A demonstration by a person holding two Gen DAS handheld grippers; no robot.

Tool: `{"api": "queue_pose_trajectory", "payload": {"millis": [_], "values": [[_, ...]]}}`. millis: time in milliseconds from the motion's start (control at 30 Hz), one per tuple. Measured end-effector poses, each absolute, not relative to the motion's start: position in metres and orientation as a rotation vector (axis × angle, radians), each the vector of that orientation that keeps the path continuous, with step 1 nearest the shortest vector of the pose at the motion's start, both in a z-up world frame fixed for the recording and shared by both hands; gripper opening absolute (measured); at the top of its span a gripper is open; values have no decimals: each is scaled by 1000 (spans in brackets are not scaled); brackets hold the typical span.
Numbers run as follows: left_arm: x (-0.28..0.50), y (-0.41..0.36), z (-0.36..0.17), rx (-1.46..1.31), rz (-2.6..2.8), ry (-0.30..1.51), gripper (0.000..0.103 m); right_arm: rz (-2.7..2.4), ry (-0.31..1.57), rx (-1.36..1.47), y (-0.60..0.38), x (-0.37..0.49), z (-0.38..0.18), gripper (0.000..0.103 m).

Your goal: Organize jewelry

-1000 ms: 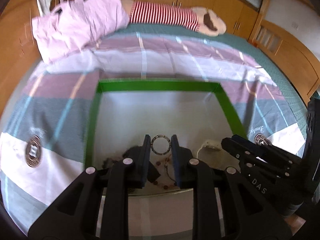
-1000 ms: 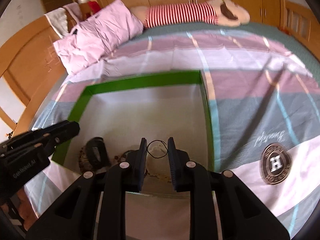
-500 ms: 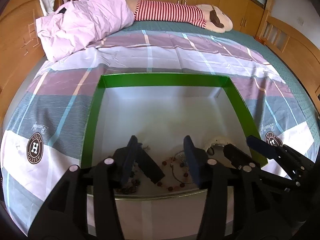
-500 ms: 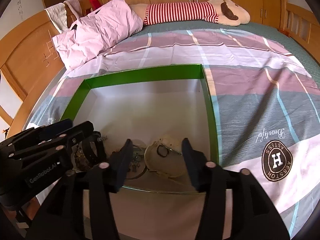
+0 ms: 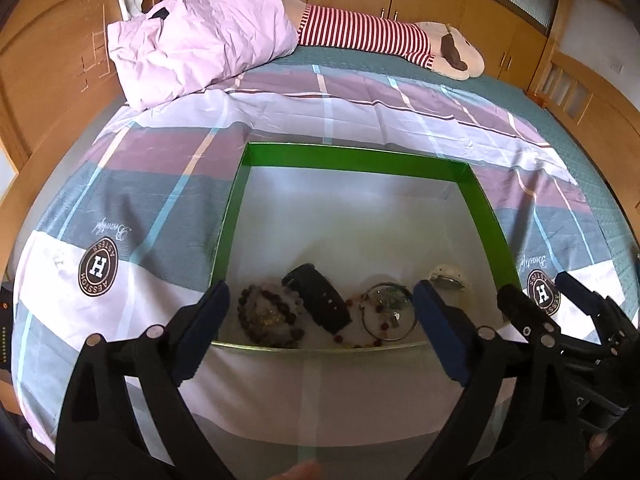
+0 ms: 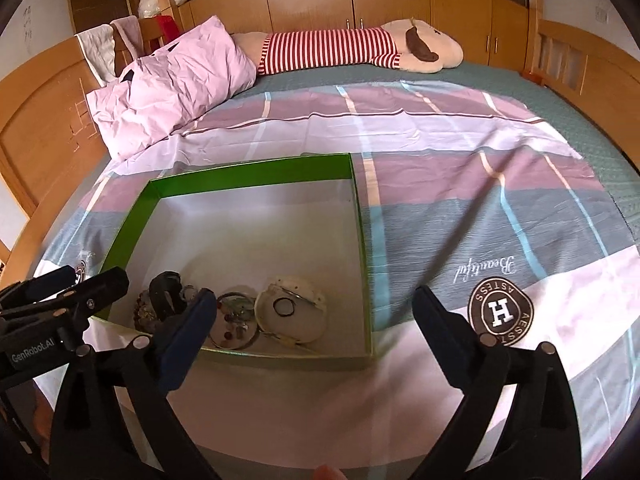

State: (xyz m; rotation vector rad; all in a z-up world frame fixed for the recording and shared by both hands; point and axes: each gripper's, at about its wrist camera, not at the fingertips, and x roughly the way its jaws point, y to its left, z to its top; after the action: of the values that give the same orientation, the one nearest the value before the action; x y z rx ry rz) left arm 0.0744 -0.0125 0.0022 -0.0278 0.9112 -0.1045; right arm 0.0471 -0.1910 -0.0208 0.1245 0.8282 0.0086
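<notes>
A green box (image 5: 352, 160) with a white inside lies on the bed. Along its near wall lie a dark bead bracelet (image 5: 268, 316), a black band (image 5: 318, 298), a metal bangle (image 5: 386, 316) with small beads, and a white disc (image 6: 290, 312) with a small black ring (image 6: 283, 306) on it. My left gripper (image 5: 322, 300) hovers over the near wall, its jaws opening wide with nothing between the pads. My right gripper (image 6: 316, 302) is just to its right, its jaws opening as well and holding nothing. Each gripper also shows in the other's view: the right gripper (image 5: 546, 292) and the left gripper (image 6: 86, 278).
The box sits on a plaid cover (image 6: 460, 208) with round logo patches (image 6: 500, 312). A crumpled pink pillow (image 5: 200, 56) and a striped plush toy (image 6: 352, 50) lie at the far end. Wooden bed boards and cupboards ring the bed.
Both grippers went from nearly shut to wide open and drew back from the box toward me. The small black ring seen between the right fingertips now lies on the white disc.
</notes>
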Motion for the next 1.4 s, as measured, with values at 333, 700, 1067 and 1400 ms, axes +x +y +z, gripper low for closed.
{"api": "queue_pose_trajectory", "payload": {"millis": [333, 700, 1067, 1400], "values": [[73, -15, 1, -3, -79, 910, 98, -10, 845, 128, -192, 49, -24, 98], [72, -16, -1, -6, -91, 913, 99, -25, 854, 108, -188, 49, -27, 98], [72, -15, -1, -1, -88, 913, 100, -28, 854, 105, -187, 49, -27, 98], [72, -14, -1, -2, -88, 917, 101, -29, 854, 106, -187, 49, -27, 98]]}}
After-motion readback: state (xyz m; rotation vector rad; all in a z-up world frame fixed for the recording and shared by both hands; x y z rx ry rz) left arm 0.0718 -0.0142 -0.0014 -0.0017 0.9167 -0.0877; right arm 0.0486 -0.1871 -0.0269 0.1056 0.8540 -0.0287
